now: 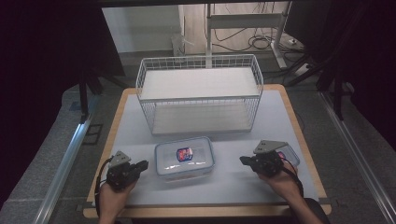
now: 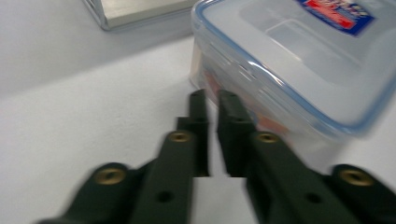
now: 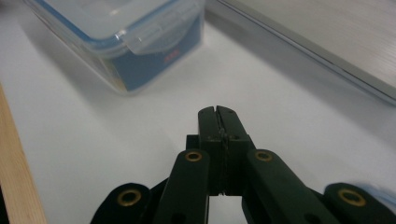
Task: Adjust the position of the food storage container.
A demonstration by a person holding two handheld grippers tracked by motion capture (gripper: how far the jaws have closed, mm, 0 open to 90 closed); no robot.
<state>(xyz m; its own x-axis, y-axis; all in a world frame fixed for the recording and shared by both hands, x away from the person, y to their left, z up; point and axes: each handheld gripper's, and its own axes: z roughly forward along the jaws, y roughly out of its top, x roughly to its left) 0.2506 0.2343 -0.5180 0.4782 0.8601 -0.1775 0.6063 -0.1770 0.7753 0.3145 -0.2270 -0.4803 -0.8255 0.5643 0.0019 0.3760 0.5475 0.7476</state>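
We are bringing both tongs, left tongs (image 1: pixel 141 164) and right tongs (image 1: pixel 244 160), pinched empty, toward the lidded box (image 1: pixel 184 157); closed tips risk shoving it.

A white wire basket (image 1: pixel 200 93) stands at the table's (image 1: pixel 140 126) far side, floor cables (image 1: pixel 261 42) beyond.

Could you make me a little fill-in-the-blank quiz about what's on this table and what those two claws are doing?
1. The wire basket stands at the ____ of the table.
2. The lidded container lies ____ the left claw and the right claw.
3. Both claws have their jaws ____.
4. The container's lid has a ____ rim.

Missing words: back; between; shut; blue
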